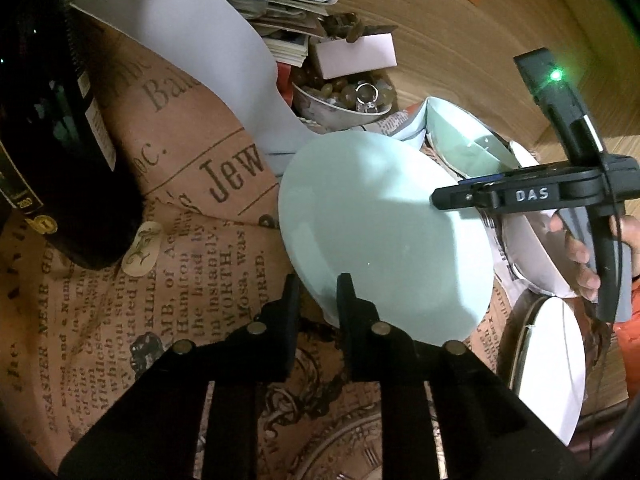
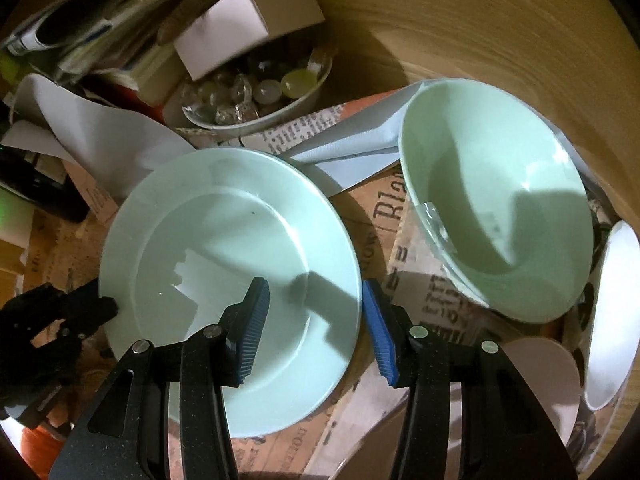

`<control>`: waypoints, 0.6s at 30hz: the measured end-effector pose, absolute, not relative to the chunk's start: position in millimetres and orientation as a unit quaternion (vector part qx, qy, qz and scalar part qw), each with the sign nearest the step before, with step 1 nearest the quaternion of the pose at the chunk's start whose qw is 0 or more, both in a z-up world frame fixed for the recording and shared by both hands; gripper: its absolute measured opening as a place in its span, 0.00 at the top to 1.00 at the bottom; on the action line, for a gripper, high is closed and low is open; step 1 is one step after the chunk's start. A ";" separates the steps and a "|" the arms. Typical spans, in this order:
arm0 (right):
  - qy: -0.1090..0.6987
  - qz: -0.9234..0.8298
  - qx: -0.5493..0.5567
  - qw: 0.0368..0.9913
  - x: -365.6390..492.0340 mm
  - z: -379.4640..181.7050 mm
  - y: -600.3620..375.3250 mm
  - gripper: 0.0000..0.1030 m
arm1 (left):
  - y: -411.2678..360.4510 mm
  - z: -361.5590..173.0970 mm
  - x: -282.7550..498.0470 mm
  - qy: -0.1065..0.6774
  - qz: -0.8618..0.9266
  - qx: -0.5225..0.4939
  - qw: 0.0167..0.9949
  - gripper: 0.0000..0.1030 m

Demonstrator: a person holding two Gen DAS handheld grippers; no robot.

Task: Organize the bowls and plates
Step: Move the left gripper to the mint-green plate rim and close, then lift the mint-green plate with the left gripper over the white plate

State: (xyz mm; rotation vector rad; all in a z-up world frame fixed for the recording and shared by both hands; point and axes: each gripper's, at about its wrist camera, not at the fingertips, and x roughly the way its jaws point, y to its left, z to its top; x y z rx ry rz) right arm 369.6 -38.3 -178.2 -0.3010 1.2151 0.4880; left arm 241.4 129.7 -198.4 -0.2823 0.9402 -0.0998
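Observation:
A pale green plate (image 1: pixel 384 232) is held tilted above the newspaper-print cloth; my left gripper (image 1: pixel 318 288) is shut on its near rim. In the right wrist view the same plate (image 2: pixel 224 264) lies under my right gripper (image 2: pixel 316 308), which is open with blue pads, one finger over the plate and one beyond its right edge. The left gripper (image 2: pixel 86 306) grips the plate's left rim there. A pale green bowl (image 2: pixel 496 208) sits to the right and also shows in the left wrist view (image 1: pixel 464 140). The right gripper (image 1: pixel 516 194) hovers over the plate's far edge.
A bowl of glass stones (image 2: pixel 256 92) with a white box (image 2: pixel 248 24) stands behind. White dishes (image 2: pixel 612 316) (image 1: pixel 548 364) lie at the right. A dark bottle (image 1: pixel 60 152) stands at the left, with papers (image 1: pixel 264 4) stacked behind.

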 end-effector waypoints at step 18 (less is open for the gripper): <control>0.552 0.294 -0.160 0.763 309.9 -177.3 -17.7 0.63 | 165.7 -197.5 215.2 0.461 -0.010 -0.137 0.877 0.83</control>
